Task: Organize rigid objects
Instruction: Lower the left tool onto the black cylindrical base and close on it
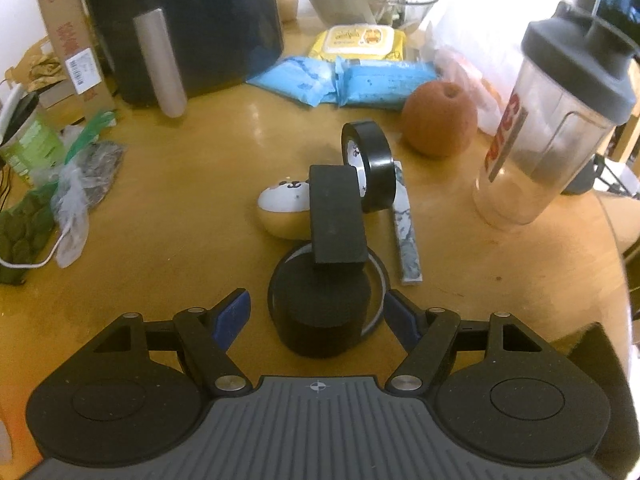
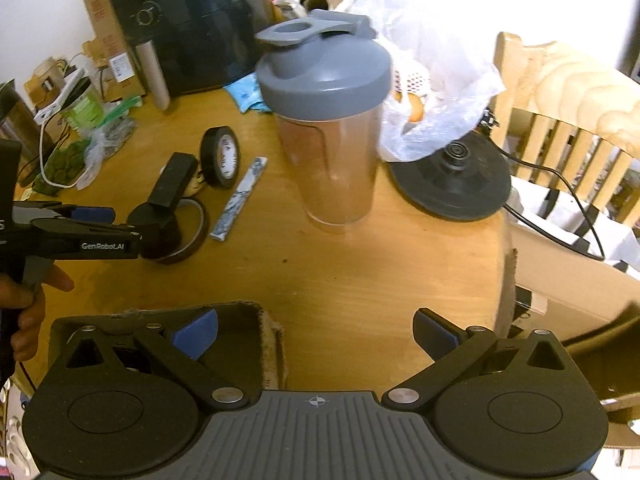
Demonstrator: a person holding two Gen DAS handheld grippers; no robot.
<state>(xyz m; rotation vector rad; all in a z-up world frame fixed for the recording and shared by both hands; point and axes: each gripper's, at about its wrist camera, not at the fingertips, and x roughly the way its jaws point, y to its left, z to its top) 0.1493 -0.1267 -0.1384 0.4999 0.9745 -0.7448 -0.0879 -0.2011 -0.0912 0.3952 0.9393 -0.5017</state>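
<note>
A black stand with a round base (image 1: 324, 312) and a tilted black block on top sits on the wooden table (image 1: 180, 208) inside a thin tape ring (image 1: 378, 270). My left gripper (image 1: 318, 316) is open, its blue pads on either side of the base, apart from it. A black tape roll (image 1: 370, 166) stands upright behind it, beside a white and tan egg-shaped toy (image 1: 282, 210) and a flat patterned stick (image 1: 406, 224). My right gripper (image 2: 316, 334) is open and empty above the table's near part; the stand (image 2: 158, 220) and left gripper (image 2: 92, 224) show at its left.
A shaker bottle with a grey lid (image 1: 560, 128) stands at the right, an orange (image 1: 438, 120) behind the tape. A black air fryer (image 1: 180, 24), blue packets (image 1: 344, 78), bags (image 1: 72, 184) and a cardboard box (image 2: 240, 344) crowd the edges. A kettle base (image 2: 452, 180) lies right.
</note>
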